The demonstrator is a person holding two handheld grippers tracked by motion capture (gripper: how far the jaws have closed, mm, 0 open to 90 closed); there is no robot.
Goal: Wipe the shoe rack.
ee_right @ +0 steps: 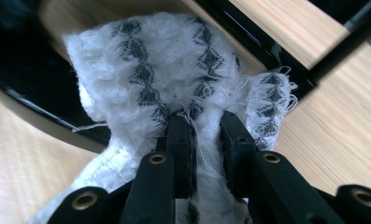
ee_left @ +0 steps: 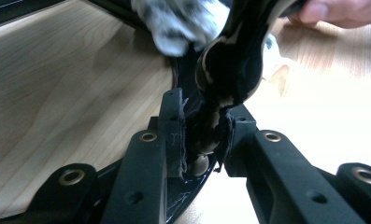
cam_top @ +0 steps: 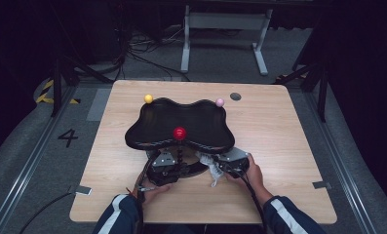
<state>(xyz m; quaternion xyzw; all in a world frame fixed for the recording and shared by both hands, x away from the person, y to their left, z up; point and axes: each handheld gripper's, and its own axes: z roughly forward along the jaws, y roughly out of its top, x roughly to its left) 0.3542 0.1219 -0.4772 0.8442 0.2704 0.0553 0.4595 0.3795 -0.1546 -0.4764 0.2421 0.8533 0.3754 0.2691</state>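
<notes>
A glossy black wavy tray stands mid-table with a yellow ball and a pink ball at its far corners. A red ball tops a black knobbly stem at its near edge. My left gripper is shut on that stem, pads pressed on both sides. My right gripper is shut on a white cloth with black zigzag stripes, held against the tray's rim. In the high view the right gripper sits beside the left, the cloth hanging under it.
The wooden table has bare room left and right of the tray. A small grey disc lies near the back edge. A white metal frame stands on the floor beyond. The person's hand shows behind the stem.
</notes>
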